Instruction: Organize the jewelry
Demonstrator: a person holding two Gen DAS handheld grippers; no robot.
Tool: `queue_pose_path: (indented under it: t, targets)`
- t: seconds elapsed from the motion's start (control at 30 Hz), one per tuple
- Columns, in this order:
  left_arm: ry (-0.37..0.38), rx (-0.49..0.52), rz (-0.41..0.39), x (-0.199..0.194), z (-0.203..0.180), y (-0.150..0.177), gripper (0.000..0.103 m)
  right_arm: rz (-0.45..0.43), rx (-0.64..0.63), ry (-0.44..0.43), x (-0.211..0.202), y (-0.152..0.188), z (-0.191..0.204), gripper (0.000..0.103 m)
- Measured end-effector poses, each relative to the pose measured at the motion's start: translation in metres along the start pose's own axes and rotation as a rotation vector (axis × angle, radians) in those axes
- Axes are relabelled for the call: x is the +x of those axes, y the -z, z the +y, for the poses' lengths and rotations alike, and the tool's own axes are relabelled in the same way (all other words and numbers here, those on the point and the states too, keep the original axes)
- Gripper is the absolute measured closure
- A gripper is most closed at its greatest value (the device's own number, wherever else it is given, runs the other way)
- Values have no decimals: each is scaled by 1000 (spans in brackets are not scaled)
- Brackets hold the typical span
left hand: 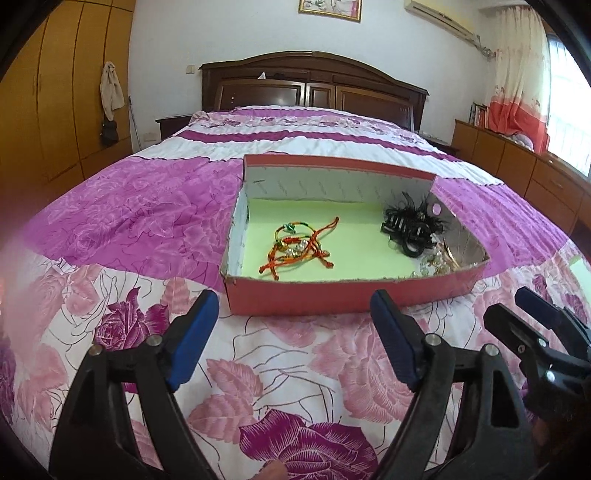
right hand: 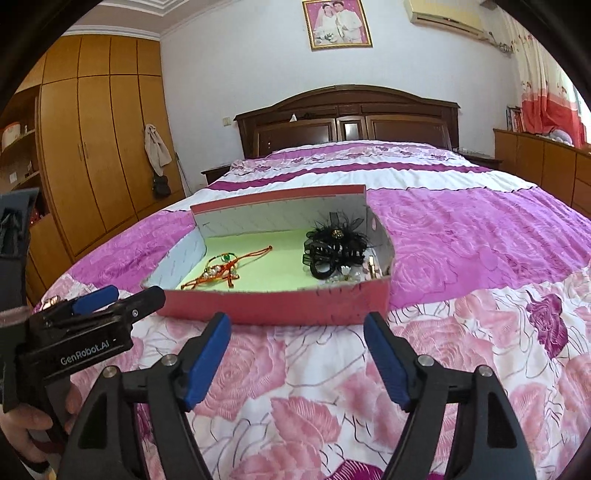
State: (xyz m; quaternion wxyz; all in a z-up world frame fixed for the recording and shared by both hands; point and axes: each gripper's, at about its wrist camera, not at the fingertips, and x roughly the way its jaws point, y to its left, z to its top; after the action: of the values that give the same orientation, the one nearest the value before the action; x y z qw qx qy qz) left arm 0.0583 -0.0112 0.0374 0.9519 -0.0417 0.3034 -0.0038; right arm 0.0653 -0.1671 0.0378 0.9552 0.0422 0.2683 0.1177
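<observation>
Both my grippers, left (left hand: 295, 332) and right (right hand: 297, 350), gape empty at frame bottom; box (left hand: 314, 299) mid-frame holds cords (left hand: 295, 243) left, clips (left hand: 410, 229) right, sorting apparently unstarted.

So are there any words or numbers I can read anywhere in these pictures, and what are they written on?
"GenRobot.AI": white letters on the black side of the left gripper, seen in the right wrist view.
The red box has faint marks on its inner wall, too blurred to read.
The framed photo on the wall shows no words.
</observation>
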Motion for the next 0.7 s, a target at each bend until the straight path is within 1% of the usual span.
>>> queue_pose_path:
  t: [0.27, 0.7]
  targets:
    - [-15, 34, 3, -1, -8, 6, 26, 1, 0, 19, 2, 8, -3, 26]
    - [-12, 24, 2, 0, -7, 6, 26, 12, 11, 23, 3, 11, -5, 26]
